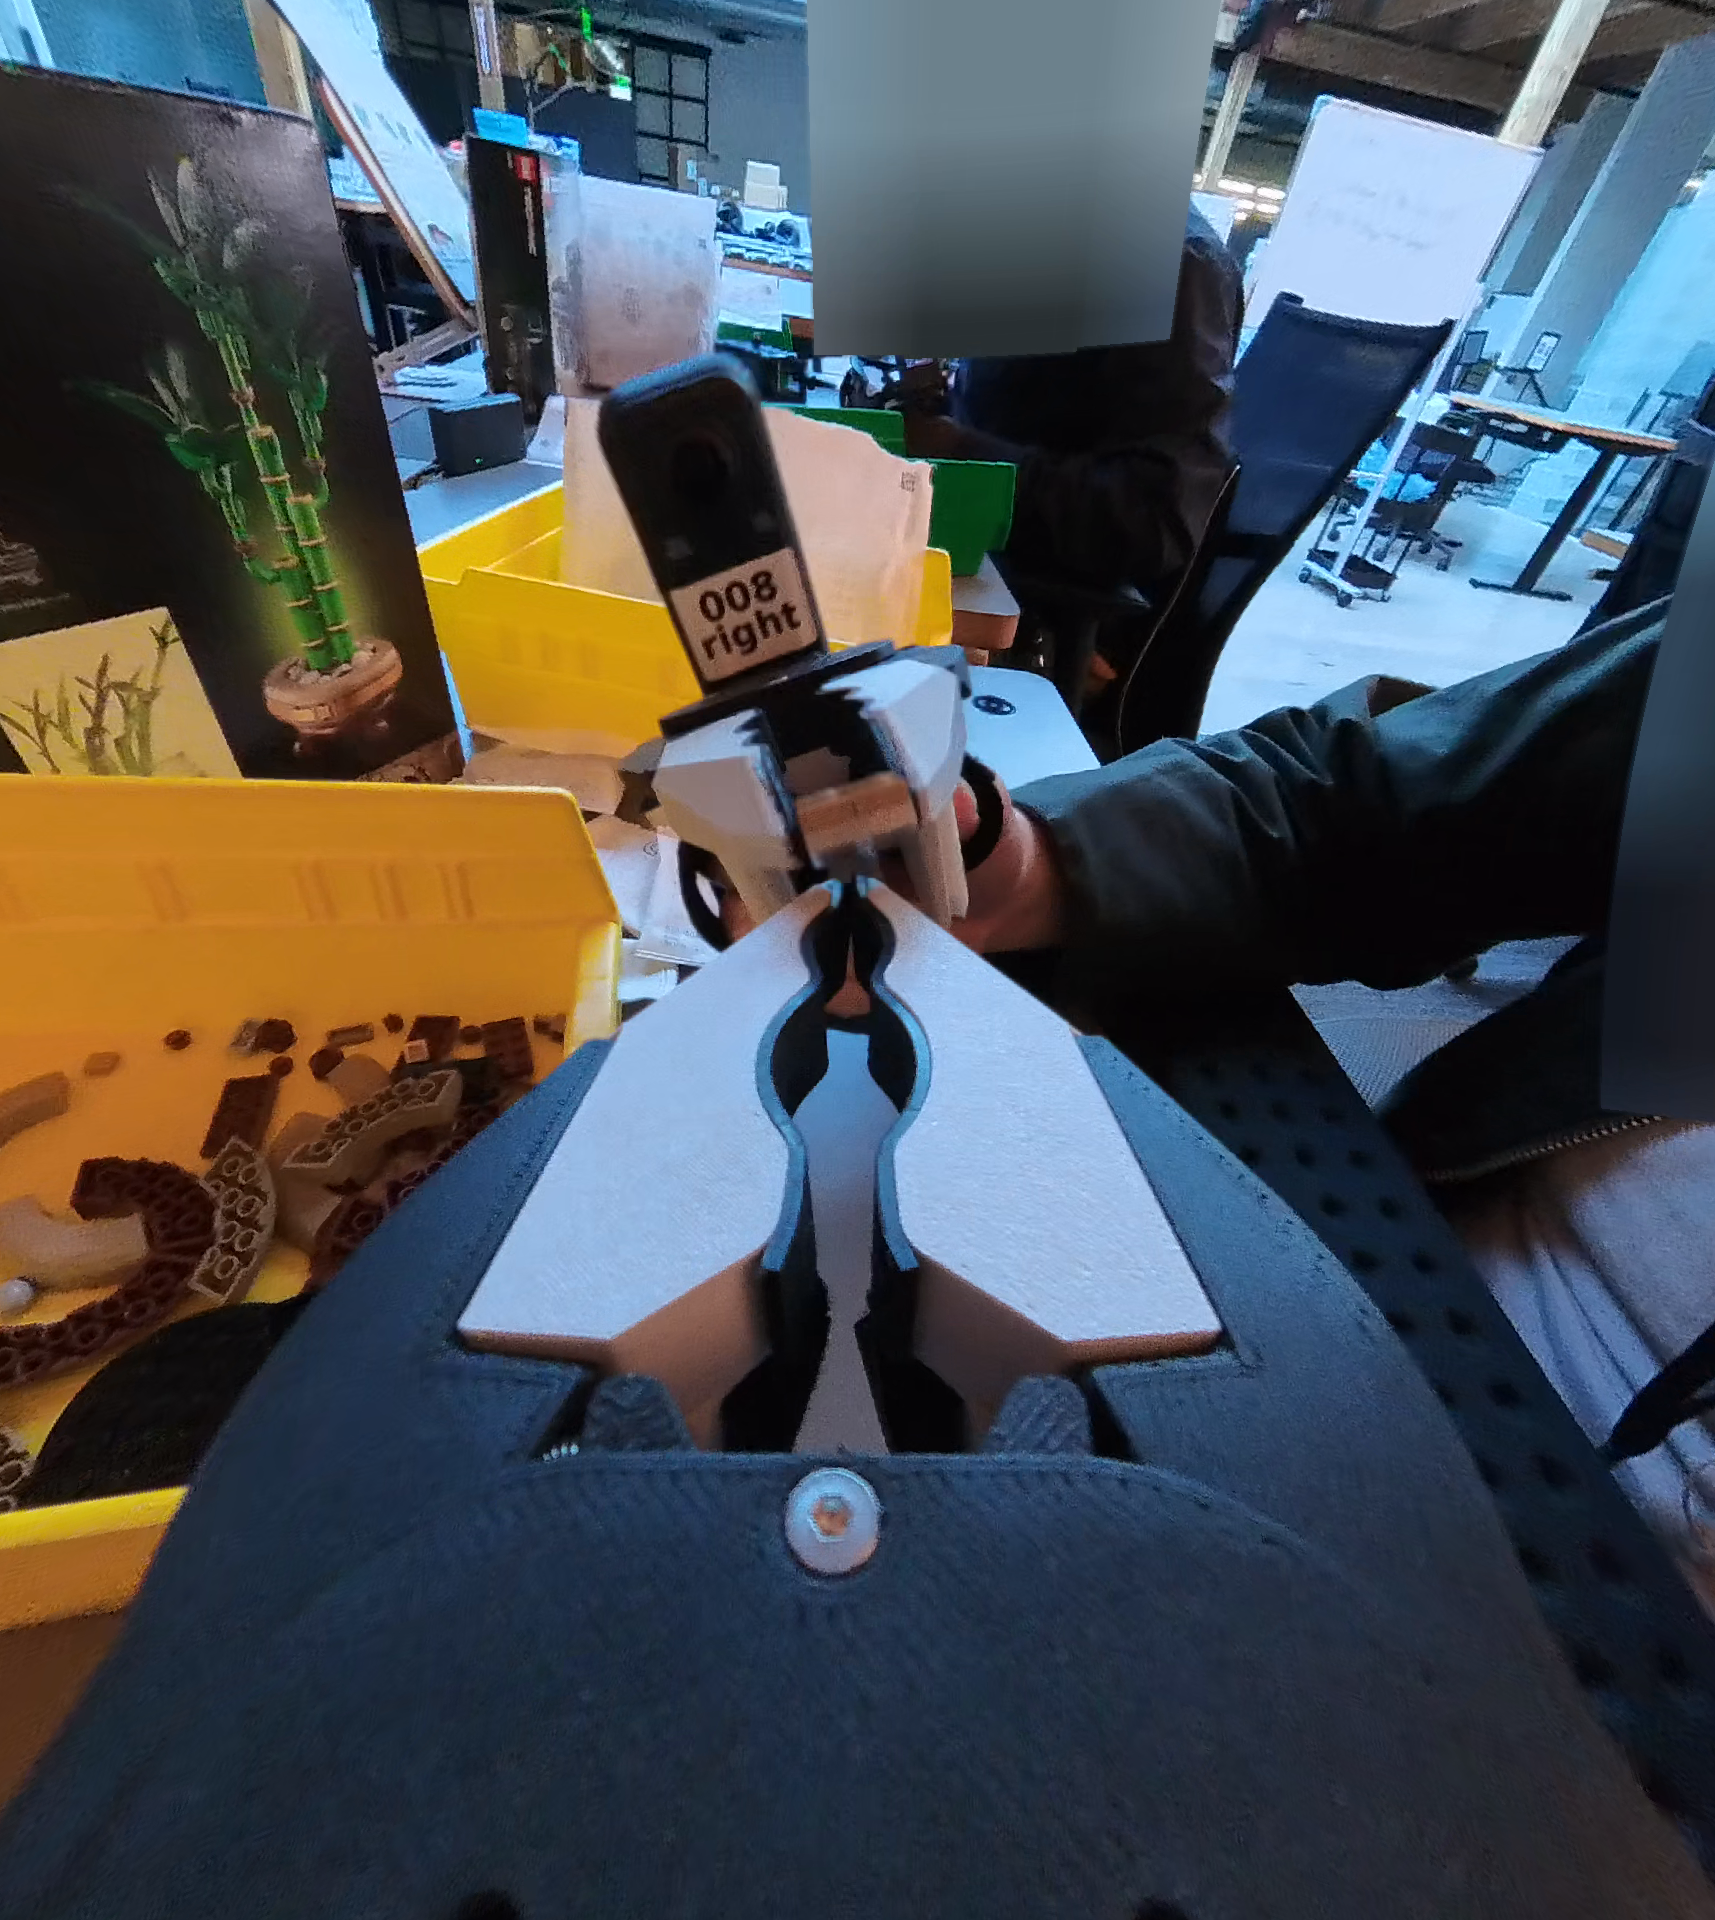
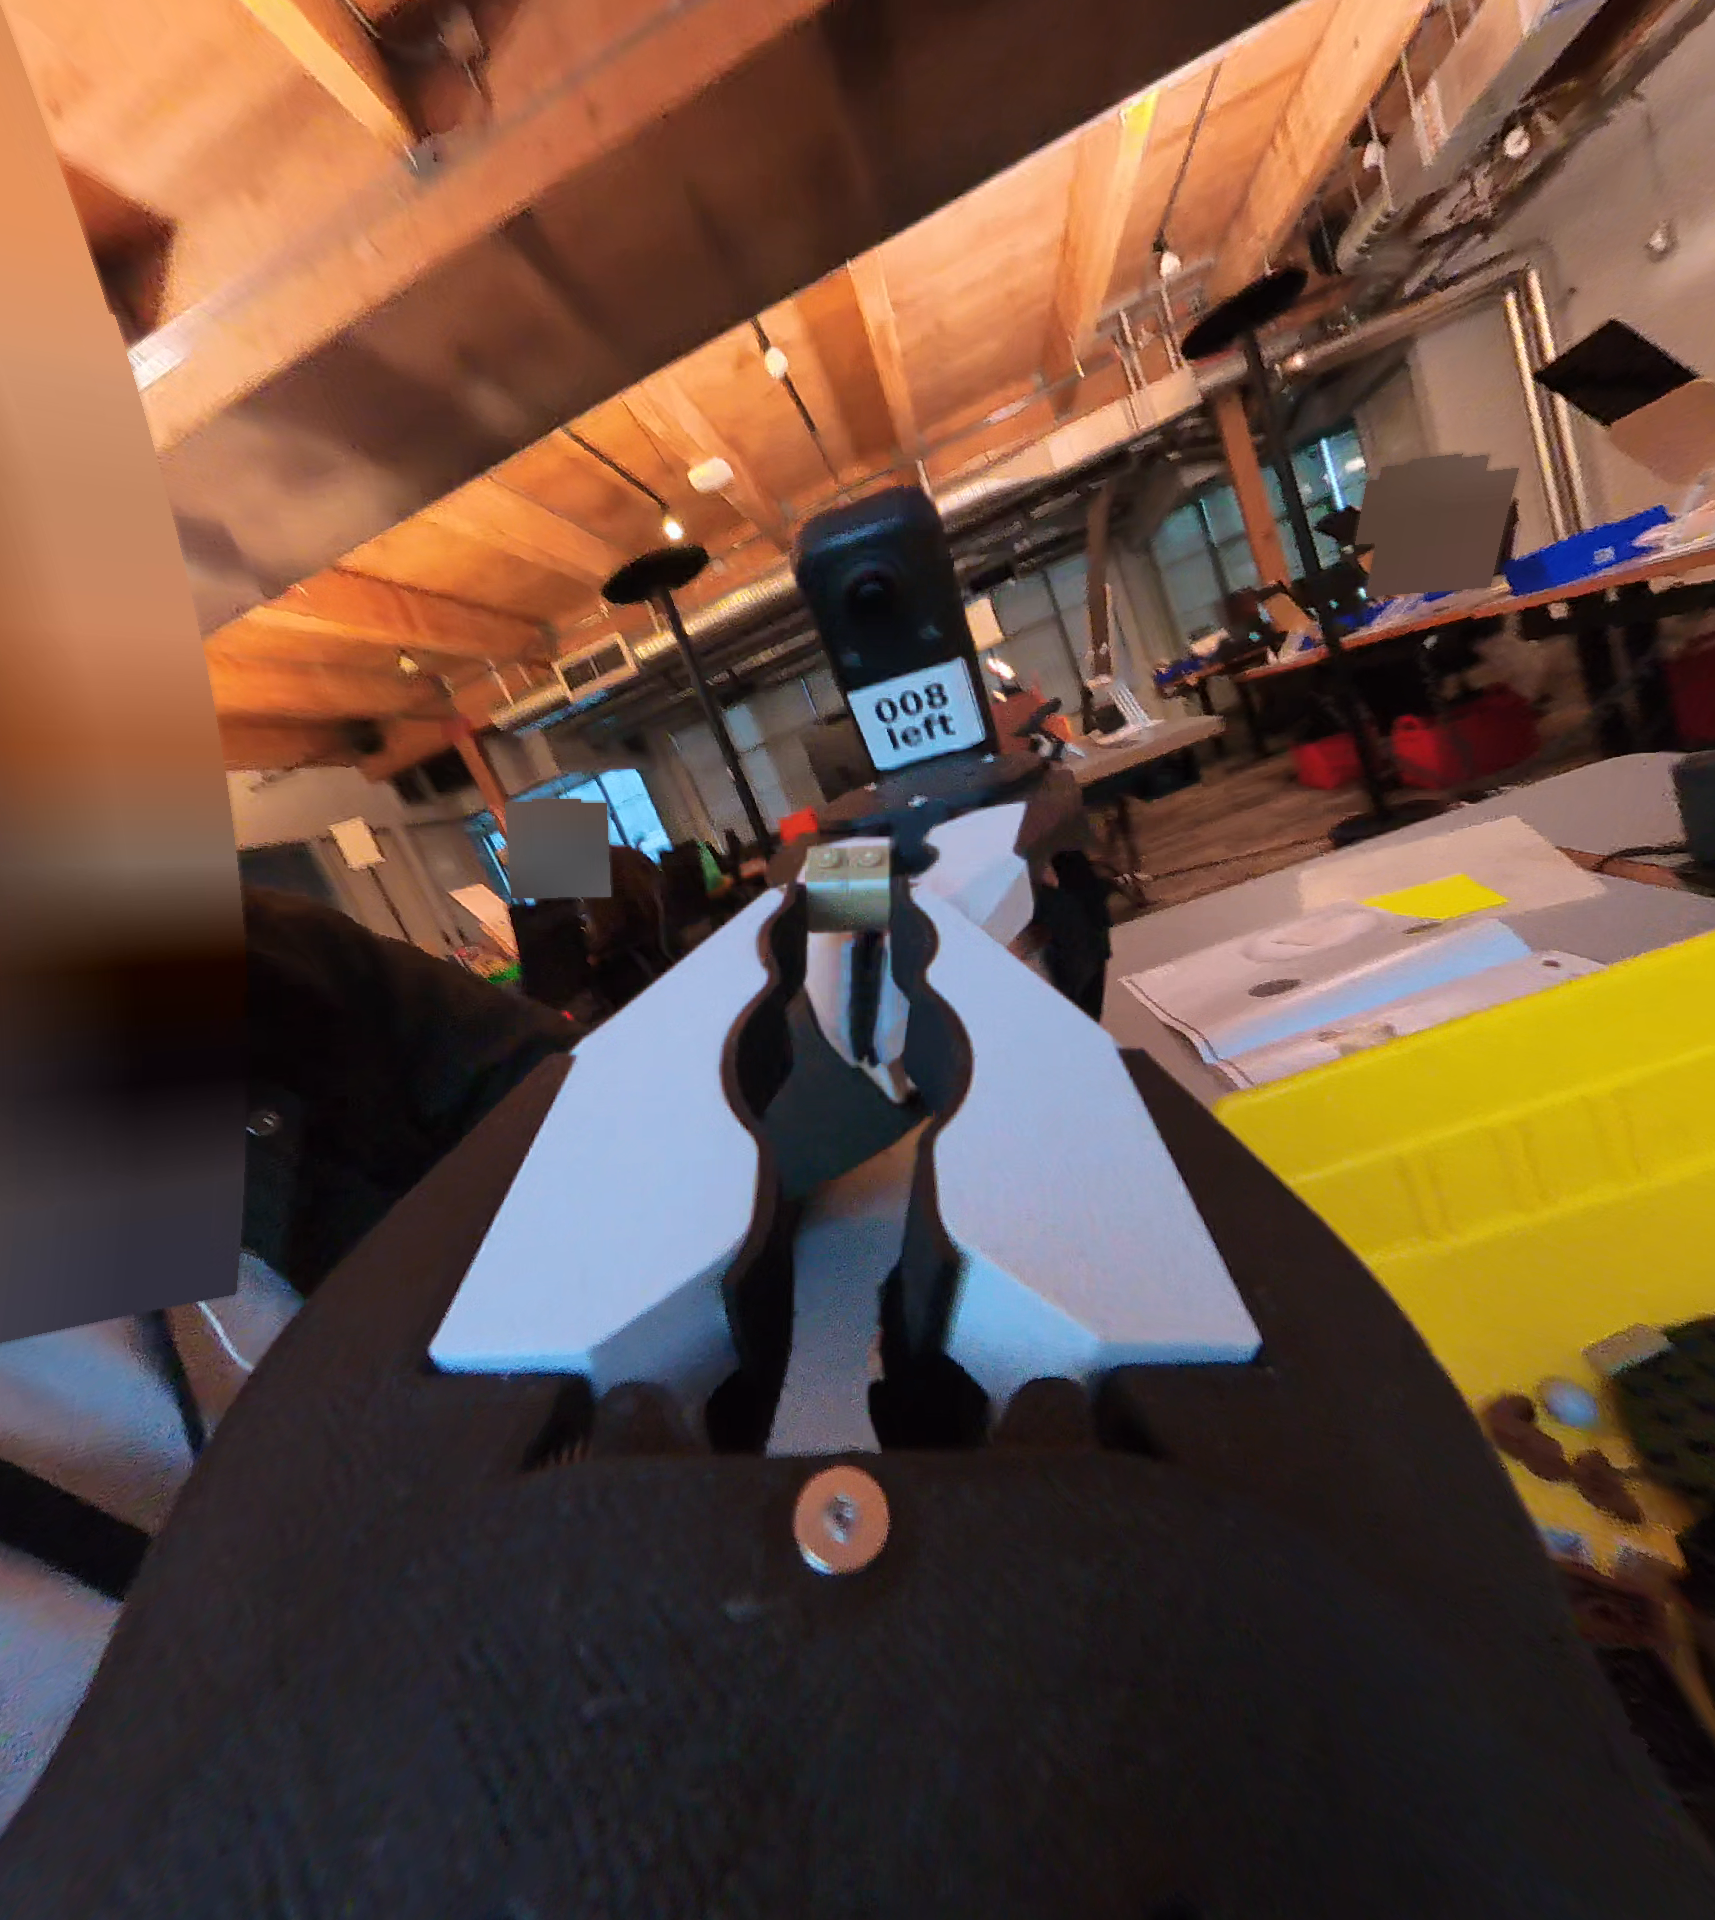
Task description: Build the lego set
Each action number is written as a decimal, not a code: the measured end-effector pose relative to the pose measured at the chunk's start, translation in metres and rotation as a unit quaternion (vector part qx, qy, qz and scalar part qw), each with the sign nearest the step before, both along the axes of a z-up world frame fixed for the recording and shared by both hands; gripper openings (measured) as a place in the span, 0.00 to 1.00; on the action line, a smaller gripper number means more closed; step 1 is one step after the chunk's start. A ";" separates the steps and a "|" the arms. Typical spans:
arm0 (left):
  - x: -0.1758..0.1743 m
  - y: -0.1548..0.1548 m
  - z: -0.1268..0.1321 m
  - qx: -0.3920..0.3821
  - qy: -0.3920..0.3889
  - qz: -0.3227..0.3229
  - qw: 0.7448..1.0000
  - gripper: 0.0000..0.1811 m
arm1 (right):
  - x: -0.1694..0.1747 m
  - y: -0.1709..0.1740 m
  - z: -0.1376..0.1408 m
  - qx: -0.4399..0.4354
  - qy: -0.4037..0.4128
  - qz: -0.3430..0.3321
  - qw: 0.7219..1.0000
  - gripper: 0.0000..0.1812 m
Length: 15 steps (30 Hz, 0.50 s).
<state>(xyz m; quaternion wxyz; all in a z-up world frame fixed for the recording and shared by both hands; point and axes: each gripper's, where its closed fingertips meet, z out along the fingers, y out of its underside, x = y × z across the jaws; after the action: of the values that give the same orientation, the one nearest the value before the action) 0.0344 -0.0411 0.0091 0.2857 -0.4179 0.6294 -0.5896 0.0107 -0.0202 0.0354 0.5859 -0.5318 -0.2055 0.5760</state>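
In the right wrist view my right gripper (image 2: 848,896) is shut on a small tan two-stud brick (image 2: 848,883) and holds it in the air. The same brick (image 1: 853,816) shows in the left wrist view between the right gripper's white fingers (image 1: 718,821). My left gripper (image 1: 848,896) faces it nose to nose, jaws shut, tips just under the brick. I cannot tell whether the tips touch the brick. The left gripper's fingers (image 2: 874,992) show past the brick in the right wrist view.
A yellow bin (image 1: 261,831) at the left holds several brown and tan Lego pieces (image 1: 209,1195). A black set box with a bamboo picture (image 1: 157,416) stands behind it, beside a second yellow bin (image 1: 520,623). A person's sleeve (image 1: 1300,831) reaches in from the right. The tips of both grippers are at nearly the same place.
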 end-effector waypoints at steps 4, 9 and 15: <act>-0.003 0.018 0.017 -0.042 -0.041 0.031 0.998 0.10 | 0.013 0.000 0.006 0.010 0.038 -0.002 0.999 0.07; -0.015 0.020 0.036 -0.070 -0.081 0.011 0.994 0.15 | 0.013 0.002 0.004 0.030 0.006 -0.033 0.999 0.07; -0.009 0.020 0.029 -0.047 -0.064 0.028 0.996 0.08 | 0.011 0.004 0.001 0.031 -0.007 -0.045 0.999 0.07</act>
<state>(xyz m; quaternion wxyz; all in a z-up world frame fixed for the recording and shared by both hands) 0.0251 -0.0215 0.0384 0.3219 -0.4096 0.5694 -0.6359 0.0215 -0.0163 0.0368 0.6256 -0.5262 -0.2034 0.5389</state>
